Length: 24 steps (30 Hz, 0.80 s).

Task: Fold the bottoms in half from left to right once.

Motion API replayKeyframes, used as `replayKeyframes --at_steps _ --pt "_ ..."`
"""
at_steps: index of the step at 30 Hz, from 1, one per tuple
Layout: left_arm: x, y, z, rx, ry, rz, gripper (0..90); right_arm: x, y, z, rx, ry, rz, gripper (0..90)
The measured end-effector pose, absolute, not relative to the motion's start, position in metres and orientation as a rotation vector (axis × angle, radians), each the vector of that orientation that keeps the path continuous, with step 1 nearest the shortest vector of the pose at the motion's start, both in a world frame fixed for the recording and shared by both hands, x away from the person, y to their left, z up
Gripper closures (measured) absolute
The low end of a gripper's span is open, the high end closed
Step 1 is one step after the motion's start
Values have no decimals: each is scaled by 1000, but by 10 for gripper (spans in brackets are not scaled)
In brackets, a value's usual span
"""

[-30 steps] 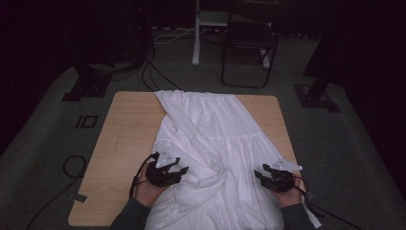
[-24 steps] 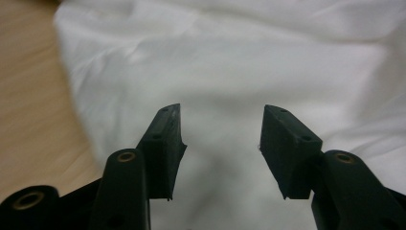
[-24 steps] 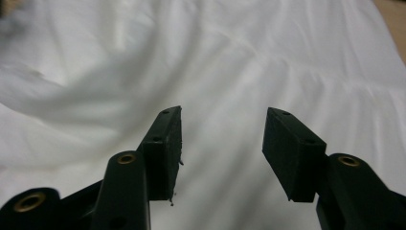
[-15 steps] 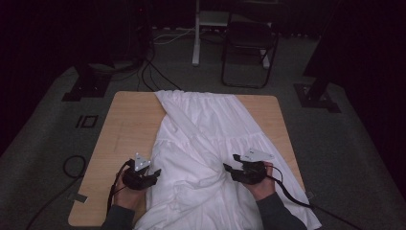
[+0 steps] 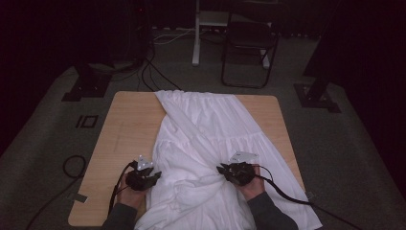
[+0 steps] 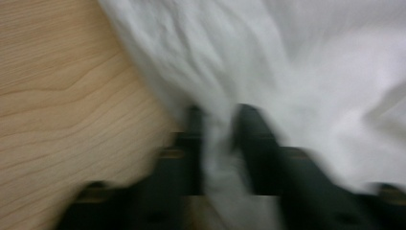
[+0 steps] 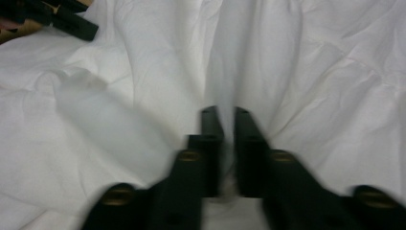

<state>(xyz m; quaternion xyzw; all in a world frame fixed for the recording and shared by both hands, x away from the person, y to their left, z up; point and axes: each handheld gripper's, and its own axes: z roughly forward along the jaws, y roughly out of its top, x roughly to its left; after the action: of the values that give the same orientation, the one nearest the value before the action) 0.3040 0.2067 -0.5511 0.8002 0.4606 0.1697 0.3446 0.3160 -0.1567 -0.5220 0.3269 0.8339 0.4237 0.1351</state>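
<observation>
White garment [image 5: 210, 143] sprawls down the middle of the wooden desk [image 5: 124, 129]; at lower frame, left gripper [image 5: 149, 178] and right gripper [image 5: 225, 170] have just been closing, fingers now pinching folds of cloth.

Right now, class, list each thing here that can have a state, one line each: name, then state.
white garment: spread lengthwise on the table, wrinkled, near end bunched between the grippers.
left gripper: jaws just closed, pinching a fold at the garment's edge.
right gripper: jaws just closed, pinching a fold of garment.
wooden table: partly covered by the garment.
</observation>
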Motion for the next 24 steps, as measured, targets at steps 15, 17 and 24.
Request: replayKeyframes --at_steps 15,17,24 --pt "277 211 -498 1971 1235 780 871 306 -172 -512 941 2339 1265 889" --pt "276 205 -493 1961 1180 752 869 306 -179 -512 956 2325 1282 889" --pt "278 187 -486 2003 1152 752 870 292 -214 -476 901 2127 1387 889"
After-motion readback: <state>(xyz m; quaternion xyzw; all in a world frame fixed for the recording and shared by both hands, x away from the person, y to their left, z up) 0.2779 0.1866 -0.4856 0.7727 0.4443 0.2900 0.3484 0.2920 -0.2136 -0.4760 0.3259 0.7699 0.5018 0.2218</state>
